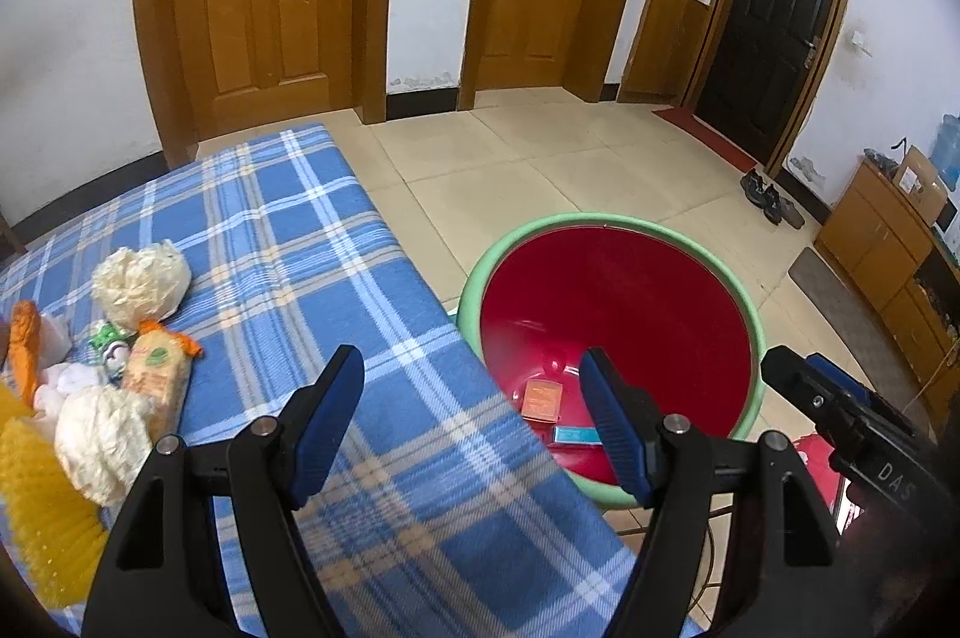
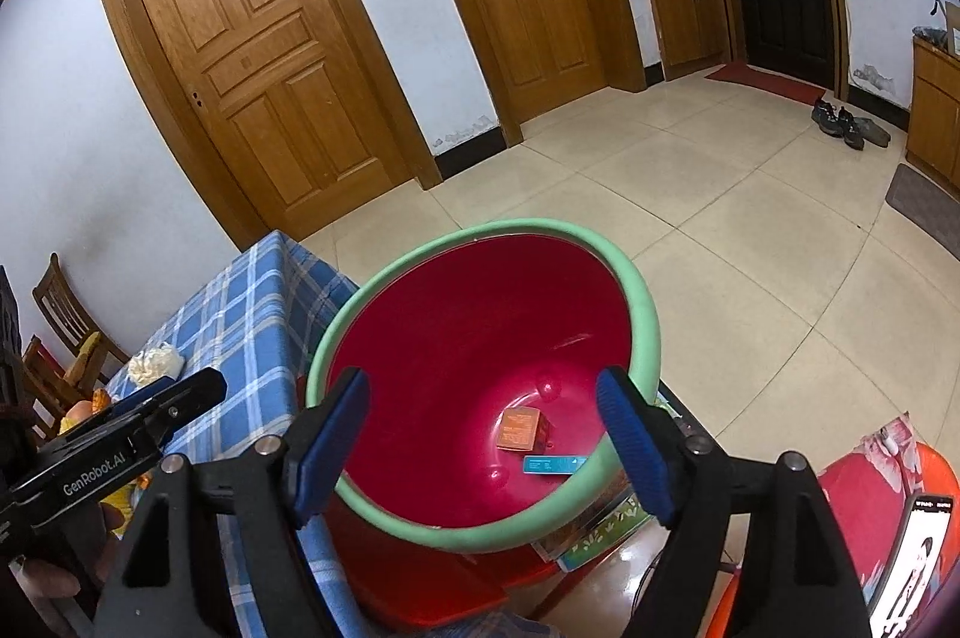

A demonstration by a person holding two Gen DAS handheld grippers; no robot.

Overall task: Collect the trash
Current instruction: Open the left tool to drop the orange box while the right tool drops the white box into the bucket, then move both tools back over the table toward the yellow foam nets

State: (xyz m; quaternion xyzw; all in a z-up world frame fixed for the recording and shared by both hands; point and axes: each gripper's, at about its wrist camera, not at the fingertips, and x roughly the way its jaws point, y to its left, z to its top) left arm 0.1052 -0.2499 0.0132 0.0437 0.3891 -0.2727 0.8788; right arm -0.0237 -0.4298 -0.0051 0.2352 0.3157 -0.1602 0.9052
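A red basin with a green rim (image 1: 750,314) (image 2: 648,314) stands beside the table and holds an orange box (image 1: 542,398) (image 2: 521,429) and a blue card (image 1: 576,435) (image 2: 549,464). Trash lies on the blue plaid tablecloth (image 1: 336,278) at the left: two crumpled paper balls (image 1: 141,284) (image 1: 99,434), an orange snack wrapper (image 1: 157,368), a green-white wrapper (image 1: 108,338). My left gripper (image 1: 471,419) is open and empty over the table's edge. My right gripper (image 2: 483,443) is open and empty above the basin.
A yellow brush (image 1: 36,506) lies at the table's left edge. The basin rests on a red stool (image 2: 432,578). A phone (image 2: 912,560) lies at the right. Wooden chairs (image 2: 60,326) stand beyond the table. Tiled floor, doors, shoes (image 2: 840,122) and a cabinet (image 1: 888,242) lie behind.
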